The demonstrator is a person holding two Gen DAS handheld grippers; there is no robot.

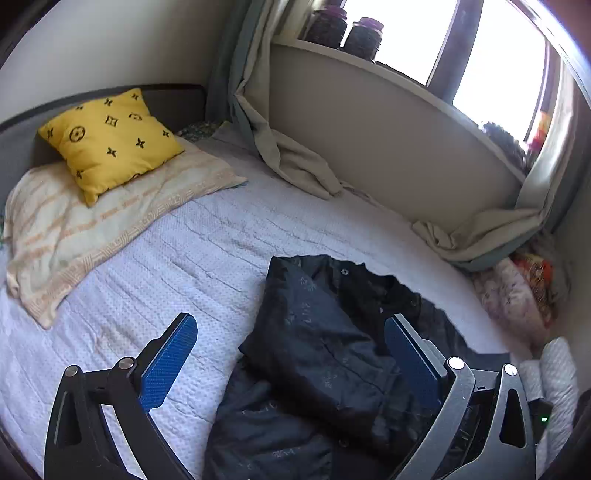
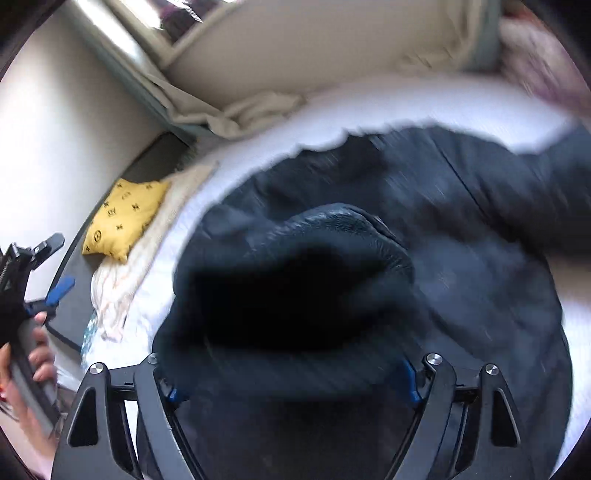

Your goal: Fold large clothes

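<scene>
A dark navy jacket lies crumpled on the white bedspread. My left gripper hovers over it, open; its left blue pad is above bare bedspread and its right one is above the jacket. In the blurred right wrist view the jacket spreads across the bed, and a thick fold of it is heaped over my right gripper. That gripper's jaws stand wide apart, and the cloth hides its fingertips. The left gripper also shows at the left edge, held by a hand.
A yellow patterned cushion rests on a cream striped blanket at the head of the bed. Curtains trail onto the mattress along the wall under a window sill with jars. More cloth is piled at the far right.
</scene>
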